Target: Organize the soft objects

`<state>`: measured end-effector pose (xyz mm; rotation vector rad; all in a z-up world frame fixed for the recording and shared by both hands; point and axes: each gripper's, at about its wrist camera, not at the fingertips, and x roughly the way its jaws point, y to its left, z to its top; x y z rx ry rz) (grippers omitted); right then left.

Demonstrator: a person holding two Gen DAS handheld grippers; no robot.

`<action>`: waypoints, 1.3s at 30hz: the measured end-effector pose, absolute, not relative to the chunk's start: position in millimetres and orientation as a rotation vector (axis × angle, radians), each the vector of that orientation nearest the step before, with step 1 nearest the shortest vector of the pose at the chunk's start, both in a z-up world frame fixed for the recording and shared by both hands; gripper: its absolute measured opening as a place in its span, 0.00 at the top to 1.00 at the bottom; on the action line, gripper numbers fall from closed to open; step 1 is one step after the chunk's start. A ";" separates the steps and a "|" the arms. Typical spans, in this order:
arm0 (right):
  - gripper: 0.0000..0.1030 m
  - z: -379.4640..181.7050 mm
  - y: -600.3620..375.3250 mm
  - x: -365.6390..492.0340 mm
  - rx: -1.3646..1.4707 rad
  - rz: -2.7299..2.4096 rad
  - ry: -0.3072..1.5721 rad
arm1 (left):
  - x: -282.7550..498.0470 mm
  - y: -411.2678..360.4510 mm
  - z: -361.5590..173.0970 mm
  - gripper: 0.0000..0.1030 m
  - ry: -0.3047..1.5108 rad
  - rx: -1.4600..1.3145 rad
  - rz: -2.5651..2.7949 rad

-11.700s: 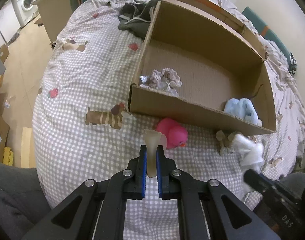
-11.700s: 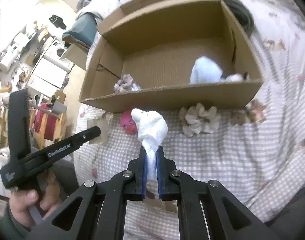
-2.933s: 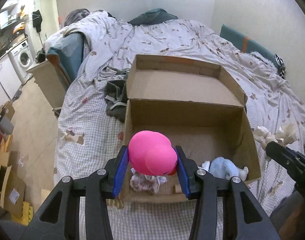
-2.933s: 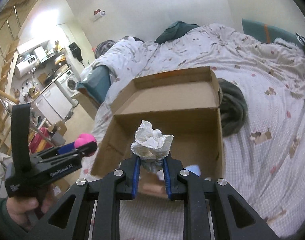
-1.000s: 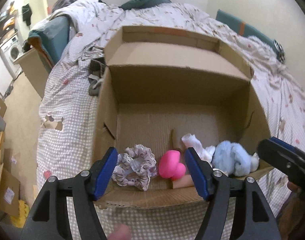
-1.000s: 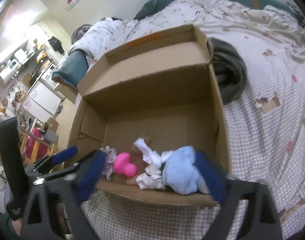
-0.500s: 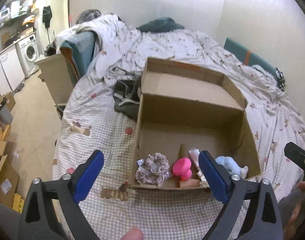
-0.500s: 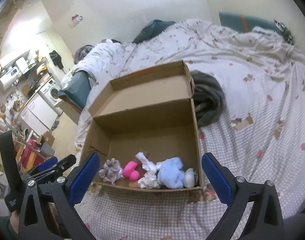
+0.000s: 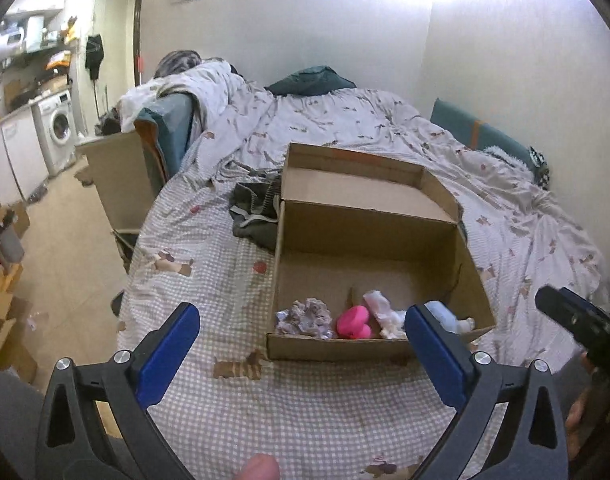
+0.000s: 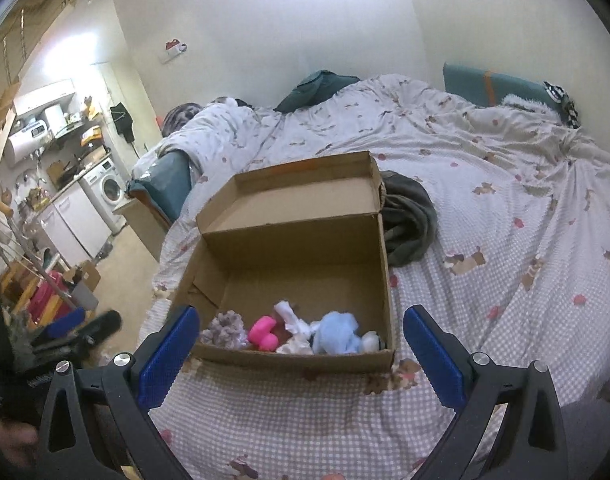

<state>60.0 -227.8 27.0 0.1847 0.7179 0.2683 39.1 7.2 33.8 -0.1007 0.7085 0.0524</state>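
Note:
An open cardboard box (image 9: 369,236) (image 10: 301,240) sits on the checked bed cover. Along its near wall lie a grey scrunchie (image 9: 305,316) (image 10: 225,330), a pink toy duck (image 9: 353,322) (image 10: 264,333), a white cloth (image 9: 381,310) (image 10: 291,318) and a light blue plush (image 9: 445,314) (image 10: 339,336). My left gripper (image 9: 301,344) is wide open and empty, held back above the bed in front of the box. My right gripper (image 10: 301,346) is also wide open and empty, in front of the box.
A dark grey garment (image 9: 253,212) (image 10: 407,220) lies beside the box's far corner. The bed (image 9: 209,264) drops off at the left to the floor, with a wooden bedside unit (image 9: 121,184), cardboard boxes (image 9: 5,344) and a washing machine (image 9: 57,130).
Both grippers let go of the pink duck and the white cloth, which now lie in the box. Both then opened wide and pulled back and up from the box.

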 end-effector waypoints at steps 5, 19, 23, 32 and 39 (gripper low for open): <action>0.00 6.2 -223.2 62.0 0.182 0.254 0.752 | 45.6 10.0 21.9 0.01 0.714 -0.092 0.091; 0.00 -6.0 -211.8 66.3 0.114 0.219 0.755 | 49.0 -9.7 7.3 0.01 0.767 -0.064 0.028; 0.00 -7.1 -208.6 65.5 0.103 0.222 0.759 | 48.6 -8.9 8.2 0.01 0.768 -0.073 0.028; 0.00 -7.8 -207.6 65.8 0.099 0.220 0.760 | 48.3 -7.9 7.3 0.01 0.779 -0.087 0.034; 0.00 -9.9 -208.0 66.7 0.100 0.215 0.766 | 48.1 -7.7 7.1 0.01 0.776 -0.082 0.033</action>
